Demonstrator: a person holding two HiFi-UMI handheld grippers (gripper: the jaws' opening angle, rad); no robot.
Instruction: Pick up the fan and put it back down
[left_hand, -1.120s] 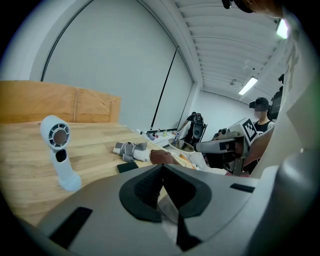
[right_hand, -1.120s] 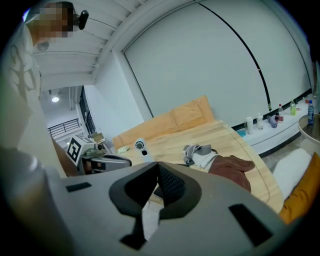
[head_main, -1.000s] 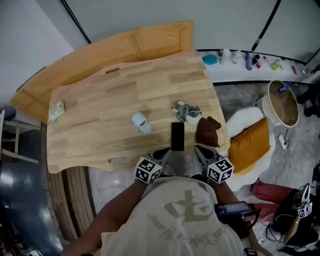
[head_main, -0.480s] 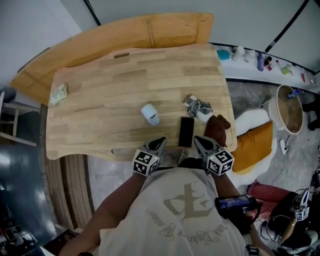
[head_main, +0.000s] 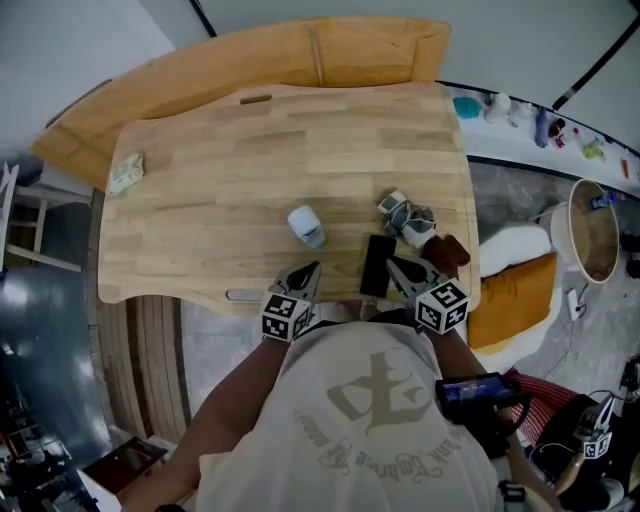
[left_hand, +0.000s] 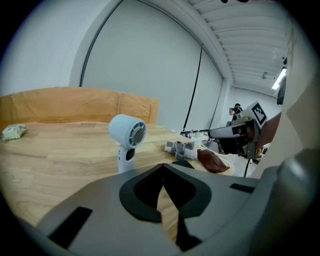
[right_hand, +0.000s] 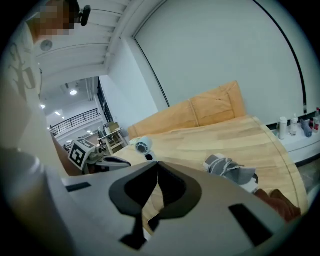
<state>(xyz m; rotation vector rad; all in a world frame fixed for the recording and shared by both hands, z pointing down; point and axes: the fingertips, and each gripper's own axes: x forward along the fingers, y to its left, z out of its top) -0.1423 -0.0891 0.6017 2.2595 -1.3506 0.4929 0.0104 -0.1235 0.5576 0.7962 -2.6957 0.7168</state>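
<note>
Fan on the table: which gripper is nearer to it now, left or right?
Left. The left gripper, jaws shut and empty, is just short of the fan. The right gripper, also shut, is farther off to the right, beside the black phone.

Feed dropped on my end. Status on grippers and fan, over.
Left gripper shut, empty. Right gripper shut, empty. Handheld fan upright on table, untouched. Nothing between fan and left gripper.

One view overhead, two low and close.
From the head we look steeply down on the whole pale plank-wood table (head_main: 250, 160); our gripper views skim across it from its near edge, angled inward, both sharing the small pale-blue handheld fan (left_hand: 127, 134).
</note>
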